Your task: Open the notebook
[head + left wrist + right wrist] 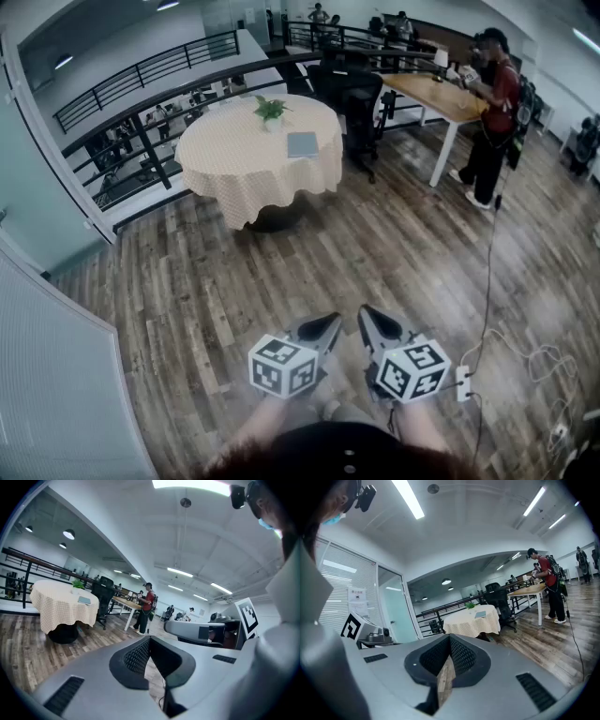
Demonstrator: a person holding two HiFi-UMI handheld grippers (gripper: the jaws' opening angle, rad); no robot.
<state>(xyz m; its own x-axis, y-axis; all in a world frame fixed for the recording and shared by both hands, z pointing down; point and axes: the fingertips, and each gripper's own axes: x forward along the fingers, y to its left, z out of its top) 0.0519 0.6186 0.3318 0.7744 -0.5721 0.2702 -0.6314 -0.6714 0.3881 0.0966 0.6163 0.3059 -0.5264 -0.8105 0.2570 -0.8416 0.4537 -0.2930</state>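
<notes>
The notebook (302, 143) is a thin grey-blue book. It lies closed on the round table (246, 178) with a checked cloth, far ahead across the wood floor. It appears small in the left gripper view (84, 600) and in the right gripper view (480, 614). My left gripper (332, 322) and right gripper (368, 315) are held side by side low in front of me, both pointing toward the table and far from it. Each is shut with nothing between its tips, as the left gripper view (149, 639) and the right gripper view (450, 637) show.
A small potted plant (270, 110) stands on the table behind the notebook. Black office chairs (354, 98) and a wooden desk (433, 96) lie beyond, with a person (491, 112) standing at the desk. A railing (141, 131) runs on the left. A power strip (462, 381) and cables lie on the floor at right.
</notes>
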